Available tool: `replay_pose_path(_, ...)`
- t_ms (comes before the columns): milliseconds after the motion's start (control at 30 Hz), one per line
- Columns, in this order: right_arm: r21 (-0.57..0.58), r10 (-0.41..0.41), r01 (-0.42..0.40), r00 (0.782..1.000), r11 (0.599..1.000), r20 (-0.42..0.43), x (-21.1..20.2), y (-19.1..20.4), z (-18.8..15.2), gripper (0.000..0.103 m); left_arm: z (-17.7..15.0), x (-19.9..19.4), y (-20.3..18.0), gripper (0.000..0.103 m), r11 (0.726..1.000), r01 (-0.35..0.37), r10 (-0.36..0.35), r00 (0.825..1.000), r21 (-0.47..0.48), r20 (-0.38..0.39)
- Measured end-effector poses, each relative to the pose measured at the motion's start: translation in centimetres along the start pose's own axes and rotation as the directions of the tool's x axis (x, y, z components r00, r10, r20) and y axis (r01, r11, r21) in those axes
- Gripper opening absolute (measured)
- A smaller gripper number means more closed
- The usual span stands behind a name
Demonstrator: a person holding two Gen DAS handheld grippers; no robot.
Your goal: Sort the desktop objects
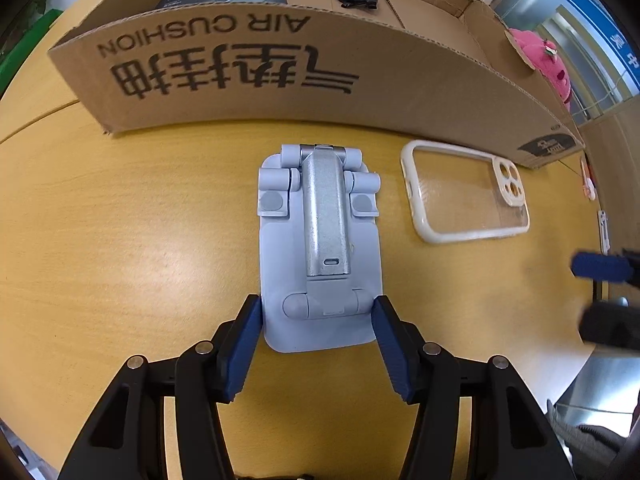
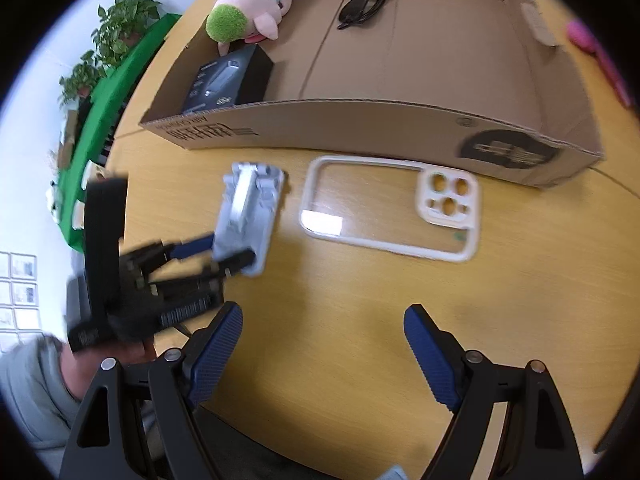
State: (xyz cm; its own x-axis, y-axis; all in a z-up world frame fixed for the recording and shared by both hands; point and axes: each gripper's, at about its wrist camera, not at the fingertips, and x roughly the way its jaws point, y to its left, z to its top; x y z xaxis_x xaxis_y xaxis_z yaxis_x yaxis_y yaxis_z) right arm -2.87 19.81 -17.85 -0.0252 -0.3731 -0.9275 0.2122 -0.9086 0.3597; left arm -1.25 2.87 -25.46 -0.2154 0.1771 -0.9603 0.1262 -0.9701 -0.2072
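1. The left gripper (image 1: 318, 316) has its ribbed blue jaws closed against both long sides of a folded, pale blue plastic phone stand (image 1: 320, 248) with a metal arm, lying flat mid-surface (image 1: 120, 220).
2. The right gripper (image 2: 324, 344) hovers near the surface's front edge, jaws wide apart, holding nothing.
3. A clear, white-rimmed phone case (image 2: 388, 212) lies beside the stand, just before a low cardboard box (image 2: 360, 128).
4. Bare wood grain spreads between case and right gripper.
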Motion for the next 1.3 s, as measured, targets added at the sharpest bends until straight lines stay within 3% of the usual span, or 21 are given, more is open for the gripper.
replay_pose_path(200, 0.017, 0.129, -0.129, 0.992, 0.992, -0.012, 5.1, 2.2, 2.3, 0.084, -2.7, -0.1, 0.4, 0.060, 0.998, 0.013, -0.012, 1.000, 0.063, -0.010)
replay_pose_path(433, -0.009, 0.150, -0.151, 0.988, 0.989, -0.039, 10.0, 4.8, 2.4, 0.084, -3.8, -0.1, 0.3, 0.059, 0.989, 0.030, -0.026, 0.999, 0.144, -0.030)
replay_pose_path(567, 0.009, 0.173, -0.173, 0.985, 0.985, 0.022, 10.0, 5.2, 2.9, 0.083, -2.6, -0.1, 0.6, 0.059, 0.984, 0.037, -0.031, 0.999, 0.175, -0.040)
replay_pose_path(633, 0.036, 0.197, -0.198, 0.980, 0.980, 0.036, 10.2, 5.2, 3.4, 0.076, -2.4, 0.0, -0.1, 0.059, 0.981, 0.025, -0.016, 0.999, 0.194, -0.043)
replay_pose_path(733, 0.034, 0.176, -0.178, 0.983, 0.984, 0.053, 10.1, 5.1, 3.5, 0.057, -1.9, -0.3, 0.1, 0.058, 0.981, -0.002, 0.009, 0.999, 0.192, -0.038)
replay_pose_path(767, 0.031, 0.166, -0.168, 0.984, 0.985, 0.058, 10.1, 5.1, 3.6, 0.045, -1.9, -0.4, 0.2, 0.058, 0.982, -0.008, 0.015, 0.999, 0.187, -0.039)
replay_pose_path(933, 0.056, 0.184, -0.187, 0.981, 0.981, 0.062, 10.0, 4.5, 3.7, 0.041, -1.8, -0.9, -0.2, 0.058, 0.981, -0.026, 0.034, 0.999, 0.193, -0.038)
replay_pose_path(967, 0.059, 0.186, -0.189, 0.981, 0.980, 0.064, 9.9, 4.4, 3.7, 0.039, -1.7, -1.1, -0.5, 0.056, 0.980, -0.031, 0.038, 0.999, 0.196, -0.034)
replay_pose_path(1000, 0.066, 0.191, -0.195, 0.979, 0.979, 0.067, 9.7, 4.1, 3.8, 0.030, -1.6, -1.3, -0.7, 0.019, 0.978, -0.045, 0.051, 0.998, 0.202, -0.027)
replay_pose_path(1033, 0.073, 0.197, -0.203, 0.977, 0.976, 0.083, 9.2, 3.8, 3.8, 0.015, -1.4, -1.6, -1.0, 0.000, 0.979, -0.011, 0.018, 0.999, 0.205, -0.037)
replay_pose_path(1067, 0.074, 0.235, -0.242, 0.967, 0.967, 0.096, 8.8, 3.6, 3.9, 0.005, -1.0, -2.0, -1.6, 0.000, 0.978, 0.009, -0.003, 1.000, 0.210, -0.029)
replay_pose_path(1133, 0.053, 0.286, -0.290, 0.955, 0.955, 0.076, 8.6, 4.2, 4.1, 0.004, -0.5, -2.9, -3.5, 0.000, 0.965, 0.000, -0.002, 1.000, 0.263, 0.007)
replay_pose_path(1200, -0.006, 0.258, -0.258, 0.965, 0.966, 0.051, 8.6, 5.4, 4.1, 0.006, 0.2, -2.8, -4.6, 0.000, 0.966, -0.014, 0.015, 1.000, 0.260, -0.003)
replay_pose_path(1300, 0.041, 0.206, -0.208, 0.977, 0.977, 0.047, 8.7, 3.9, 4.2, 0.015, 0.3, -2.1, -3.7, 0.001, 0.980, -0.074, 0.082, 0.996, 0.187, -0.037)
